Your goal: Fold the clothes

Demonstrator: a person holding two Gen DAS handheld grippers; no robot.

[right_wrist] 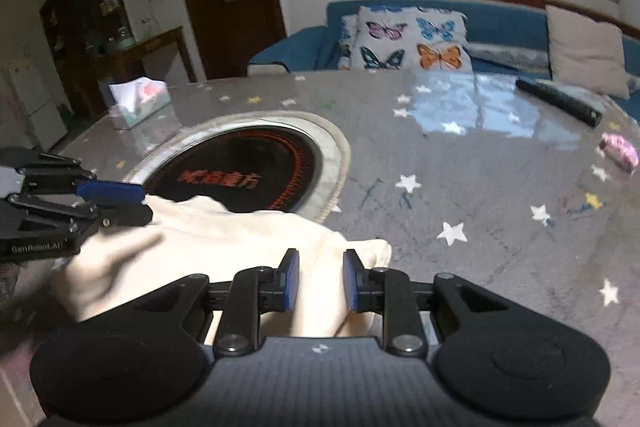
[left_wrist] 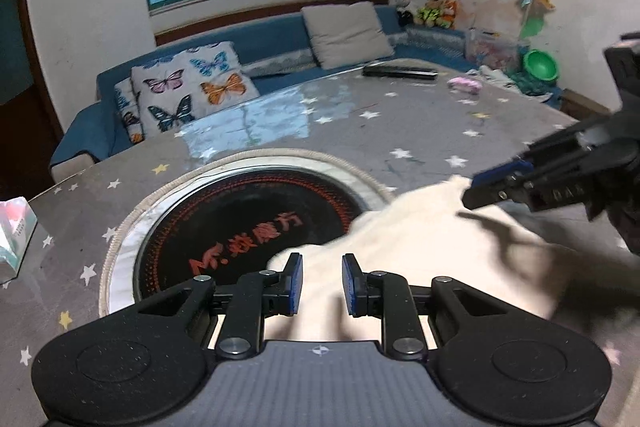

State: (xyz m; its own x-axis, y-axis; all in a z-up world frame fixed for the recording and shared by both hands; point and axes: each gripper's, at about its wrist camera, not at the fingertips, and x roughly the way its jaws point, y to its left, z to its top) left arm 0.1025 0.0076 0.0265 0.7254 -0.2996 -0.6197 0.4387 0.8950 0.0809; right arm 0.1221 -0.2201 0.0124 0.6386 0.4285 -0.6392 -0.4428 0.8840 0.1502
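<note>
A cream garment (left_wrist: 432,247) lies bunched on the star-patterned table, partly over the round black cooktop (left_wrist: 248,227). My left gripper (left_wrist: 322,285) is open, its blue pads on either side of the cloth's near edge. My right gripper (right_wrist: 320,279) is also open over the garment's (right_wrist: 224,239) right end. Each gripper shows in the other's view: the right one (left_wrist: 500,187) at the cloth's far corner, the left one (right_wrist: 116,203) at the cloth's left end. Whether either one touches the cloth is unclear.
A tissue box (right_wrist: 136,103) stands at the table's left side. A black remote (left_wrist: 400,71) and a pink object (left_wrist: 464,85) lie at the far edge. A blue sofa (left_wrist: 264,39) with cushions runs behind the table (left_wrist: 400,131).
</note>
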